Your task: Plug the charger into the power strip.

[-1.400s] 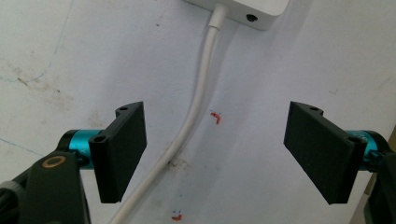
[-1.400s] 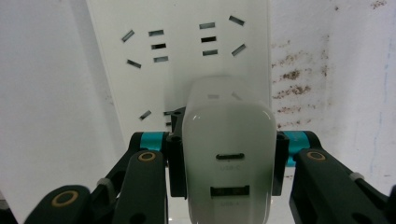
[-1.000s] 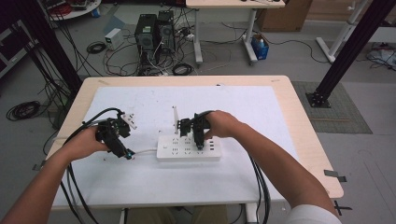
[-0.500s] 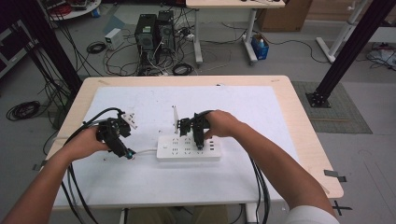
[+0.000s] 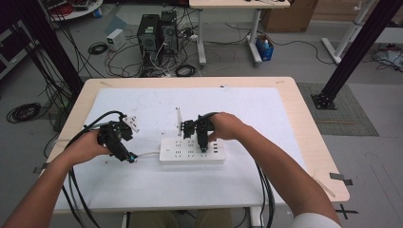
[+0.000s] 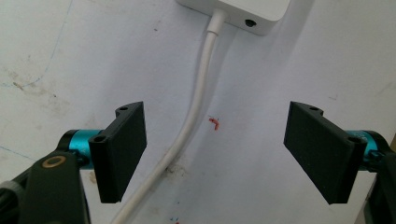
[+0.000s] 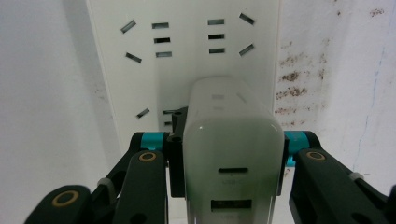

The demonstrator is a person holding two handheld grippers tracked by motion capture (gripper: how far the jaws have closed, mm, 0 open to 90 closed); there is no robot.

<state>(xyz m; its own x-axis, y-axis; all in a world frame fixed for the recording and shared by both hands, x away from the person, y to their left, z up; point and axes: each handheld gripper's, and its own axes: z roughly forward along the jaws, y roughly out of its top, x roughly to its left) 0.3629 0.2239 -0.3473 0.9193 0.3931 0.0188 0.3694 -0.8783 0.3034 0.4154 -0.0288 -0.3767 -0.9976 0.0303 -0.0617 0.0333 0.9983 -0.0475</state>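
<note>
Charger (image 7: 229, 154) is pinched by right tool (image 7: 227, 161) over power strip (image 7: 187, 60); left tool (image 6: 224, 154) is spread around cord (image 6: 187, 126). Misaligned prongs may be jammed.

One power strip (image 5: 191, 151) – one charger (image 7: 229, 154) – two grippers.

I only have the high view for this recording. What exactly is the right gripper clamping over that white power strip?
Observer: A white rectangular charger block, pinched between the right gripper jaws, its port end facing that gripper's camera.
Operator: Is it over a socket?
Observer: It sits over the white power strip; two slotted socket groups lie free beyond it.
Operator: And the left gripper?
Observer: The left gripper jaws stand open on either side of the strip's white cable, touching nothing.
Operator: Anything else there?
Observer: A small red mark on the white table cover beside the cable.
</note>
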